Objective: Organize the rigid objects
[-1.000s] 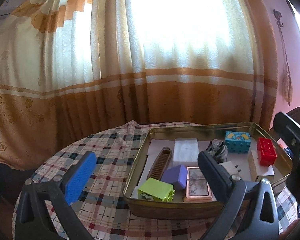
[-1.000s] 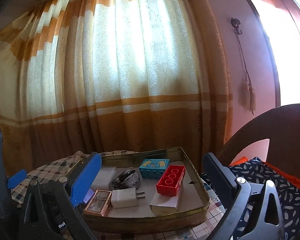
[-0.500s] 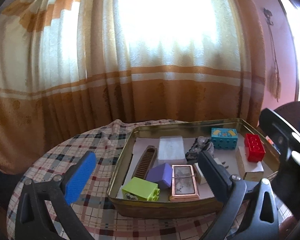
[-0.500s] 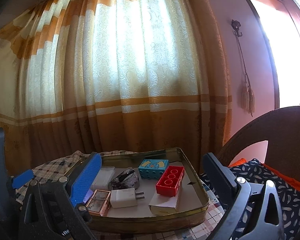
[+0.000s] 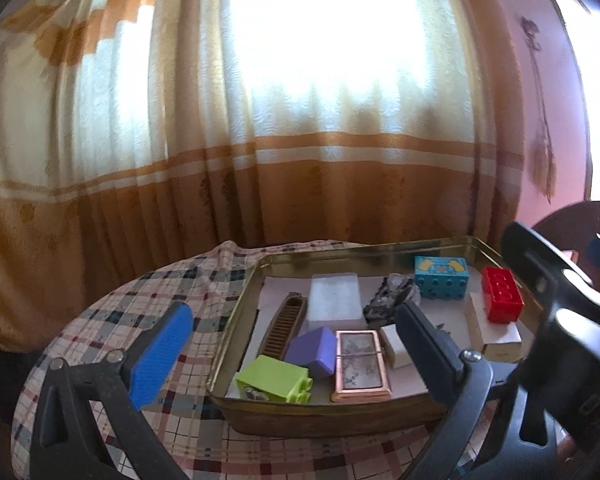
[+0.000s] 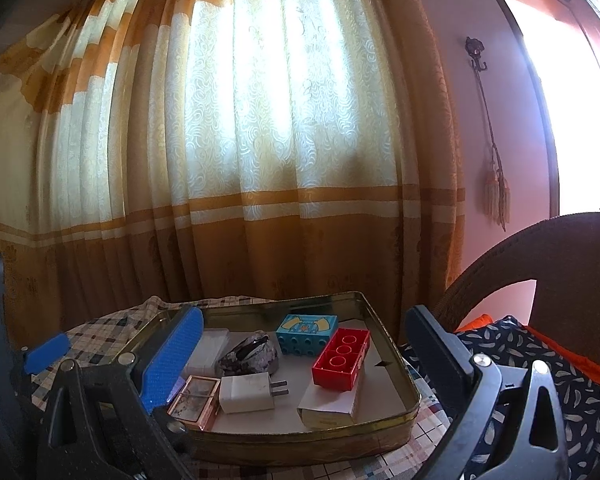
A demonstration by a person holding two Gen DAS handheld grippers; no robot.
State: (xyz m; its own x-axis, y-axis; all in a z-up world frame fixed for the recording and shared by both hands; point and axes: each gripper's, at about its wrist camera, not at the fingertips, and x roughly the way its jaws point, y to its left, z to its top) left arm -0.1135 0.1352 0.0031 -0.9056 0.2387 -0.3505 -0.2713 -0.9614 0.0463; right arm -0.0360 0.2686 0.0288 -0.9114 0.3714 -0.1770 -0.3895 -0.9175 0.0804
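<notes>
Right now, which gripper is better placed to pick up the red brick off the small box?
Right, I'd say. The right gripper is open, and the red brick sits almost between its fingers. The left gripper, also open, faces the green brick at the tin's other end.

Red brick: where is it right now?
In the right wrist view, the red brick lies in the metal tray toward its right side, atop a white box, beside the blue brick.

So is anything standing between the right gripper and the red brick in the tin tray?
Nothing visible blocks it. The right gripper is open above the tray's near rim, and the red brick, lying on a small white box, is exposed from above. The white charger sits apart to its left, the blue brick behind.
</notes>
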